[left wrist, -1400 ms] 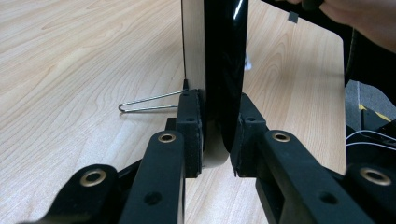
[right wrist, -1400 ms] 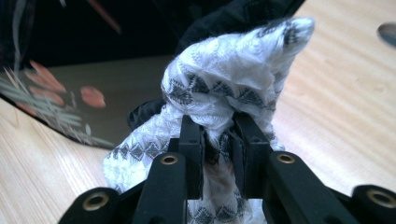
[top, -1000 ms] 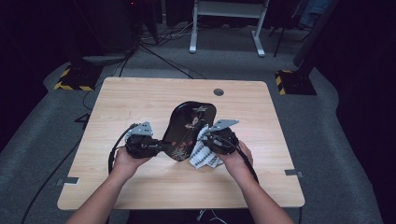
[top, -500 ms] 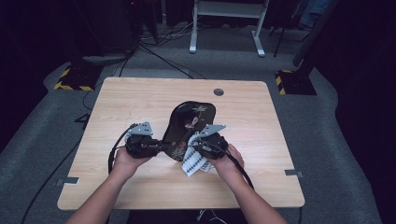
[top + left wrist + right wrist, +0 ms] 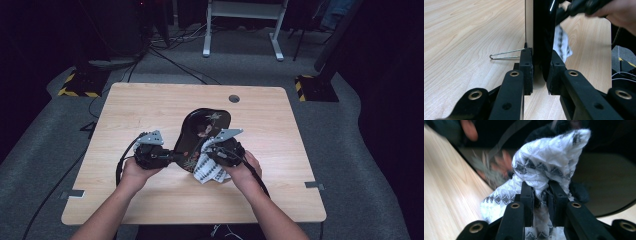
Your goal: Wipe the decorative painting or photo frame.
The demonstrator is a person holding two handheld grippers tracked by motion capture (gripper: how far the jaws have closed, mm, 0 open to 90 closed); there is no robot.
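1. The black lacquered tray, glossy with a painted flower pattern, lies near the middle of the bench, its near end raised where you hold it. Treat the glossy face as the work surface and wipe along its length.
2. Your left tongs are clamped narrow on the tray's near edge, one jaw on each face. Keep that pinch firm and the hand quiet, so the tray does not swing as the cloth pushes on it.
3. Your right tongs are closed tight on a bunched fold of the white patterned cloth, which presses against the tray's face just beside the painted flowers. Let the loose bunch beyond the jaws do the rubbing; judged from here, hard jaw tips could scratch the lacquer.
4. In the high view the cloth hangs partly off the tray's near right side. Work it up toward the far end in short overlapping strokes.
5. A thin wire clip lies on the bench beside the tray's left edge; steer the tray clear of it.
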